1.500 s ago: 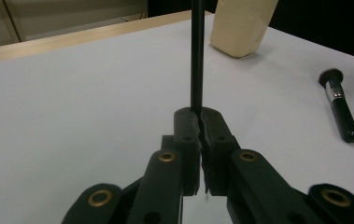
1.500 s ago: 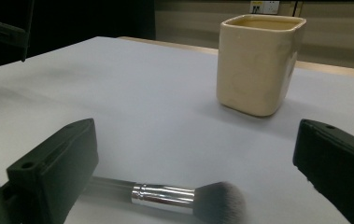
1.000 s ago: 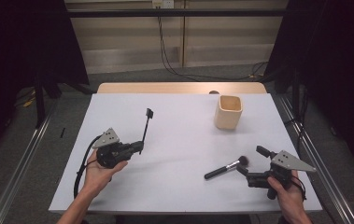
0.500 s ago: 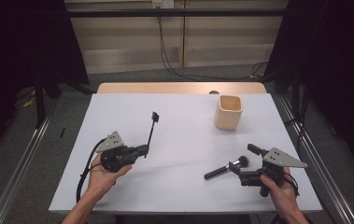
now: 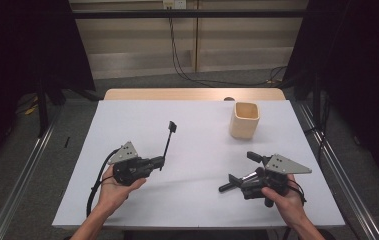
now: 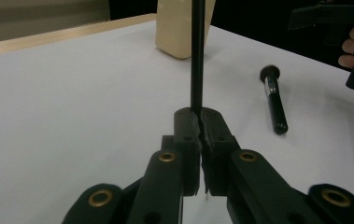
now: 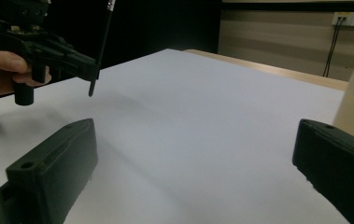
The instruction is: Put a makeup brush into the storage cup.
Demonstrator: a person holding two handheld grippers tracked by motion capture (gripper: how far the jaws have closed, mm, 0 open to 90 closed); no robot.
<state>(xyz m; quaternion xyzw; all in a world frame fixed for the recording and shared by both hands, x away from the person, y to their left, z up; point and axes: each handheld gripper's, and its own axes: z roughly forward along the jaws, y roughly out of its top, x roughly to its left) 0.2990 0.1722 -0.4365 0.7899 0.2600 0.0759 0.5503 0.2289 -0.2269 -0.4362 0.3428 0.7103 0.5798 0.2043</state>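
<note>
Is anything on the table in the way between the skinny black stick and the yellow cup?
No. The left tool pinches the thin black stick, and only bare white table lies between it and the cup. The black brush lies off to the side.

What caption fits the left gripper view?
Left gripper clamps a thin black brush; cup and second brush beyond.

You have a matte white tabletop [image 5: 197, 135] with a pale wooden strip along its far edge. Near the far right corner, your squarish cup [image 5: 244, 120] is cream all over. The thin long-handled brush [image 5: 167, 140] is black. The stubby makeup brush [image 6: 273, 98] is glossy black with a silver band. Both grippers are black, each topped by a grey plate.
</note>
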